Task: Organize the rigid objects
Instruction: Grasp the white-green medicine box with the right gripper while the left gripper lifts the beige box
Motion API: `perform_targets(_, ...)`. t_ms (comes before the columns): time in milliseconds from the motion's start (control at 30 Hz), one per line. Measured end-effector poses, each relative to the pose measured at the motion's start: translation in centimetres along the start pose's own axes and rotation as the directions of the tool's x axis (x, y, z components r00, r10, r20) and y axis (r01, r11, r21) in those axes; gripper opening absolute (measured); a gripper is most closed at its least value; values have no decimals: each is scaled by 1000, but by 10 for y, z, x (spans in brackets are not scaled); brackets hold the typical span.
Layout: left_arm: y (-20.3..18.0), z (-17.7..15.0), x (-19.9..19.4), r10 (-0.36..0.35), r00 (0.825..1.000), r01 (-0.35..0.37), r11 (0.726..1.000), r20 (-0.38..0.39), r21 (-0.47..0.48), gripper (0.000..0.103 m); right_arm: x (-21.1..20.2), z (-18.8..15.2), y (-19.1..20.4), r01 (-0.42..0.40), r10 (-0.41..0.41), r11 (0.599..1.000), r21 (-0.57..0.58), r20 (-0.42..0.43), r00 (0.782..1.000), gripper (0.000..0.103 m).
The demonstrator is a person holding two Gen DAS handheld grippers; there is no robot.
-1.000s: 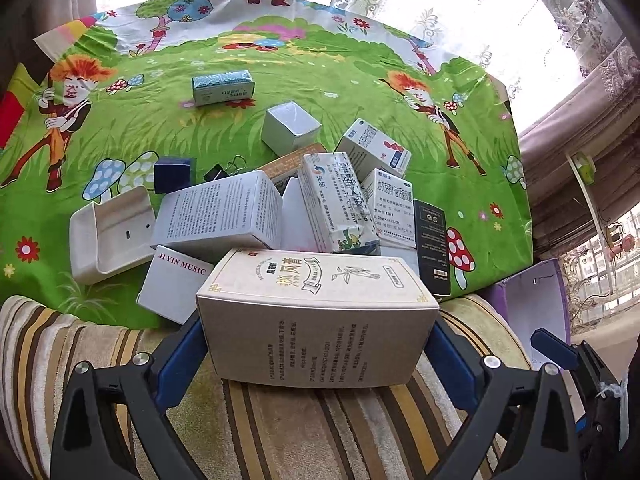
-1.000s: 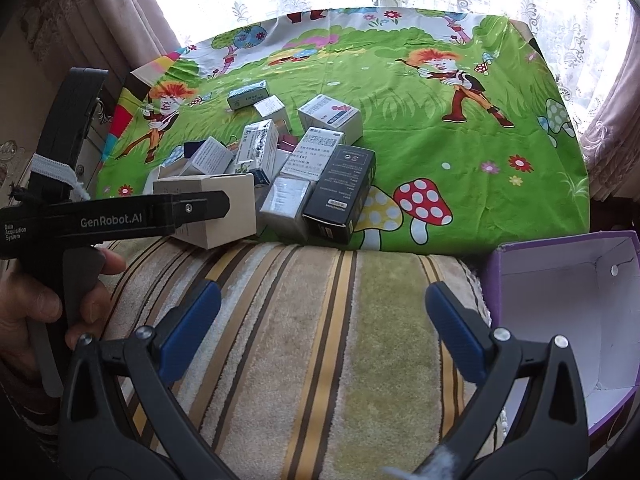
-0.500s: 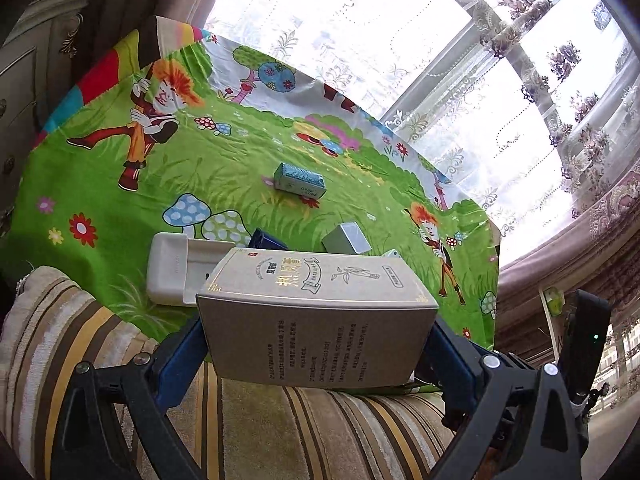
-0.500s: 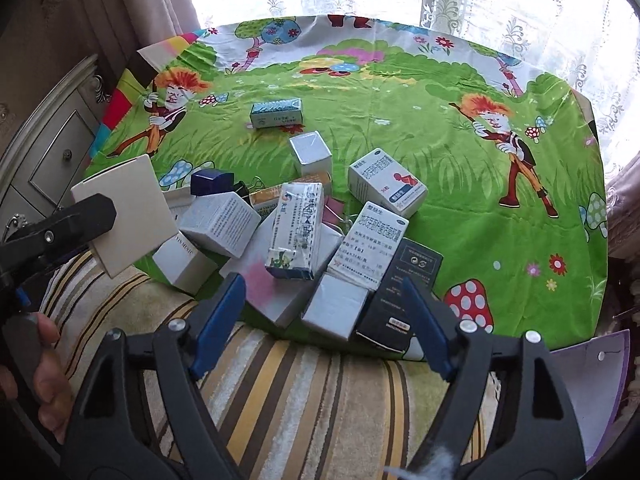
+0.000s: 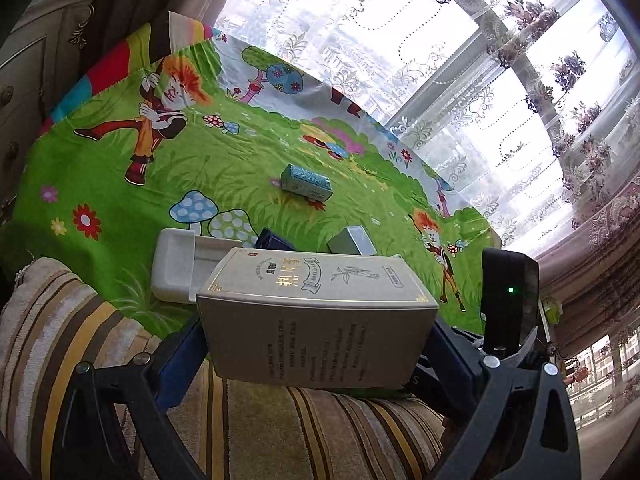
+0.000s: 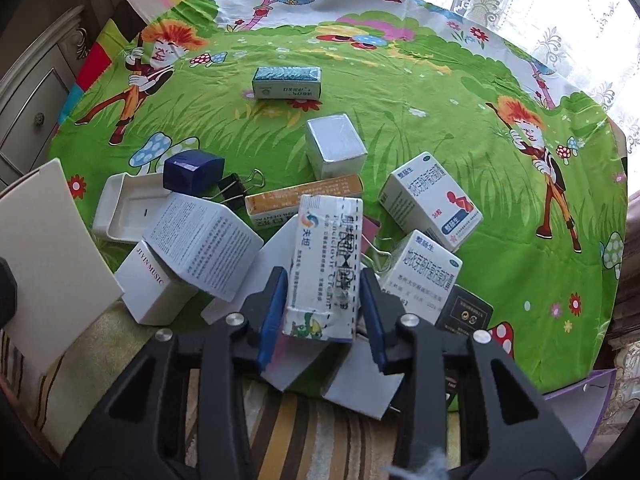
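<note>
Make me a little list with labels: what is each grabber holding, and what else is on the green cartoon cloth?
left gripper: shut on beige box with gold print
right gripper: fingers on both sides of white medicine box
cloth: green cartoon cloth, many boxes piled at its near edge
teal box: lies alone, farther back
silver box: behind the pile
dark blue box: beside black binder clip
white tray: left of the pile

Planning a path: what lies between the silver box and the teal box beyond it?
Right wrist view: only bare green cloth between silver box and teal box.
</note>
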State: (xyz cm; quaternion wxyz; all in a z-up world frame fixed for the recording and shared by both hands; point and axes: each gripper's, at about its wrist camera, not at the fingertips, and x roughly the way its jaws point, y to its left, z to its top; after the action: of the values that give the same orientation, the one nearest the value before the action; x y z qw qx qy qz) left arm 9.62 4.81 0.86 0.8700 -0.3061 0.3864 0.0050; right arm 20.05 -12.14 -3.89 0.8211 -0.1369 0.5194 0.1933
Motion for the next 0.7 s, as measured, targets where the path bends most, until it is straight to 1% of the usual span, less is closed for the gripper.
perform_targets(100, -2, -1, 0, 4, 1000, -4, 1000, 3, 6, 100, -4, -2, -4, -18, 18, 1000, 20, 21, 1000, 37)
perform_targets(167, -4, -2, 0, 7, 1000, -7, 1000, 7, 18, 100, -12, -3, -8, -22, 20, 999, 36, 49, 999, 37)
perform_targets(367, -18, -6, -3, -13, 1000, 12, 998, 6, 62, 100, -50, -22, -23, -41, 31, 997, 72, 142, 989, 37)
perform_targets(533, -42, -17, -2, -55, 998, 58, 991, -31, 118, 100, -84, -52, -46, -53, 26, 991, 126, 205, 978, 37)
perform_targets(700, -80, -35, 4, -97, 989, 117, 973, -108, 200, 100, -113, -90, -74, -43, -3, 982, 182, 242, 970, 37)
